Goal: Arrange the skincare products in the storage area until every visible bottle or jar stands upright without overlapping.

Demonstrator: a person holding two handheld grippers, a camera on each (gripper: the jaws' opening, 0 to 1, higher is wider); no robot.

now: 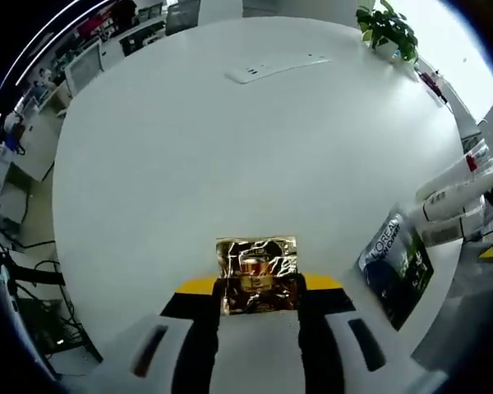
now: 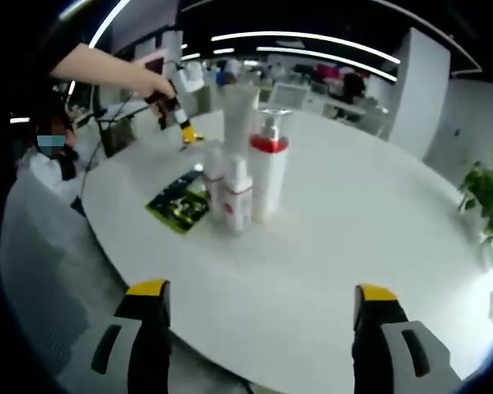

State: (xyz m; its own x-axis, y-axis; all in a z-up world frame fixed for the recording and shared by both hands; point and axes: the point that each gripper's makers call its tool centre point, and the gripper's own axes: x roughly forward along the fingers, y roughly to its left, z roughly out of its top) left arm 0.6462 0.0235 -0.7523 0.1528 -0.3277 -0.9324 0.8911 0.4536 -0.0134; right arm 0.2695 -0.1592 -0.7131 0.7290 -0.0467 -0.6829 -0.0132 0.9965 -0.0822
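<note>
Now, left gripper (image 1: 259,297) jaws pinching a gold foil packet (image 1: 257,273) above the white desk (image 1: 230,156) | right gripper (image 2: 261,305) jaws spread, empty | bottles (image 2: 255,172) upright far-left beside a dark sachet (image 2: 179,203).

Bare table (image 2: 353,222) ahead, upright bottles (image 2: 246,176) clustered left, packet (image 2: 179,203) beside

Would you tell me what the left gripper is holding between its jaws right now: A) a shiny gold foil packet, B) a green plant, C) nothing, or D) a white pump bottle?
A: in the left gripper view, the left gripper is shut on a gold foil packet above the white table.
</note>
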